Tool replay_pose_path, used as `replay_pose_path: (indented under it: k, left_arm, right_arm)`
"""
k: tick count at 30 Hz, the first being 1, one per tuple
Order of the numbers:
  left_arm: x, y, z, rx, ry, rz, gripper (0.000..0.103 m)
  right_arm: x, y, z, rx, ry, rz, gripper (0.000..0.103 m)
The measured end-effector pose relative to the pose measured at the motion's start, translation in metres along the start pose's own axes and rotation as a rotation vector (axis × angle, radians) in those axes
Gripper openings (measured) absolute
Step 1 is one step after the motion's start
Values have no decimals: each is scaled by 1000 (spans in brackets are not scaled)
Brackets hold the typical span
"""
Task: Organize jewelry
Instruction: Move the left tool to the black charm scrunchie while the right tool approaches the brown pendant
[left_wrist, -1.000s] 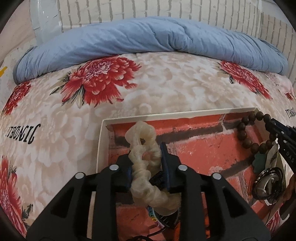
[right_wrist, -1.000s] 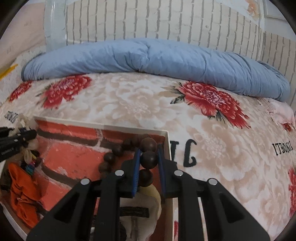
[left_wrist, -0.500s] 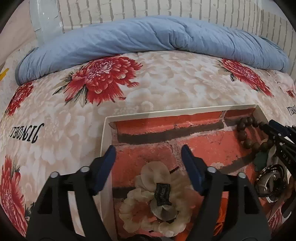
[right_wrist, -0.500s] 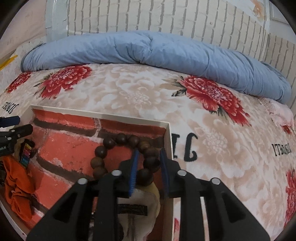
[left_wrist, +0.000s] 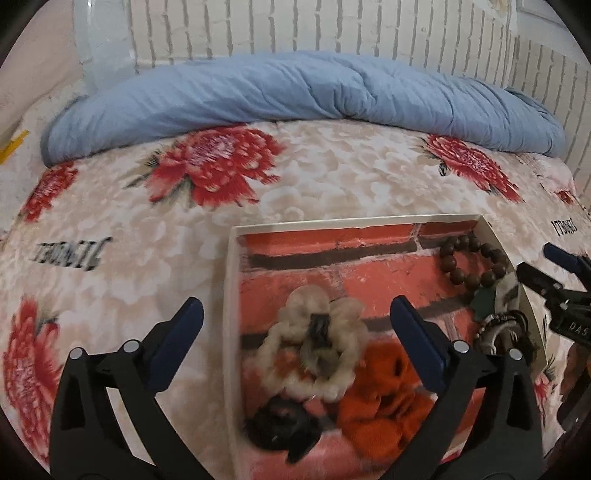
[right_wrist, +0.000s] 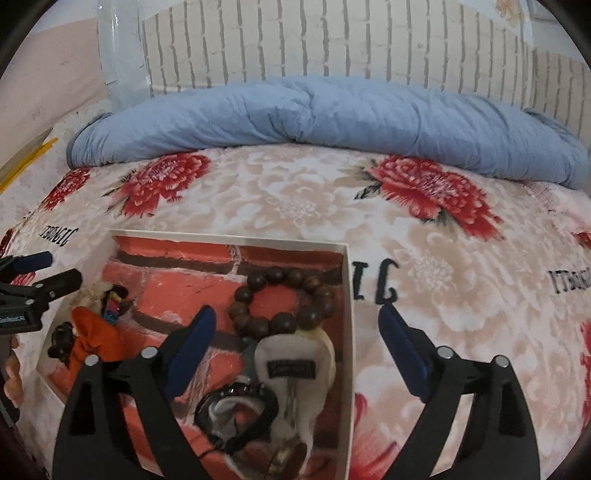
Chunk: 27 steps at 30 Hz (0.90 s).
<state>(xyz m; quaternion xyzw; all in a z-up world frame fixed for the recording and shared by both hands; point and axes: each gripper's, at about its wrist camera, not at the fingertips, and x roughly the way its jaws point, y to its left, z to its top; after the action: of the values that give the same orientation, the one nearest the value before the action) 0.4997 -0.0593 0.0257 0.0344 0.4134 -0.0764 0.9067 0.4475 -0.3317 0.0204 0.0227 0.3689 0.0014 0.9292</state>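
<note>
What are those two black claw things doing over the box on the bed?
A person is sorting jewelry into a white box on the flowery bed. The left gripper has just been opening its jaws and holds nothing; the cream scrunchie lies in the box below it. The right gripper has just been opening too, and the brown bead bracelet rests in the box's far corner. Both grippers are open above the box.

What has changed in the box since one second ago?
Both claws have just been opening and now hold nothing. The left claw let go the cream scrunchie; the right claw let go the bead bracelet. Both now lie in the box. The orange scrunchie stayed.
</note>
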Motion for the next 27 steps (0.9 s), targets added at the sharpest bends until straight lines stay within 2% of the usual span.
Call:
replay_pose_path:
  k: [2,4,7,11,15,18,23,27]
  left_arm:
    - [-17,8,-9,-5,-11,28,98]
    - [-30,17,-21,-15,-8,29,98]
    - [-49,30,-40,-15,-8,35,98]
    - [-80,50,-72,6,-20,95,98]
    - [-107,76,-105,-10,-20,96,98]
    - [-123,94,-131,-16,-32,136,98]
    - [-134,120,-171,-51,-31,122,98]
    - [-130,139,-195,-52,-4,154,98]
  right_arm:
    - [-11,-1,-6,20,-5,15,94]
    - [-25,-1,-17,37,-6,26,94]
    - [-45,5,-34,28,-19,1,94]
    - [-71,13,-59,19,-22,-12,96]
    - [-101,16,-85,45,-53,-28,96]
    - [-122,23,-105,34,-70,-53,96]
    - [-150,31,-143,32,-67,-81,96]
    - [-165,37,-170,34,-71,-125,96]
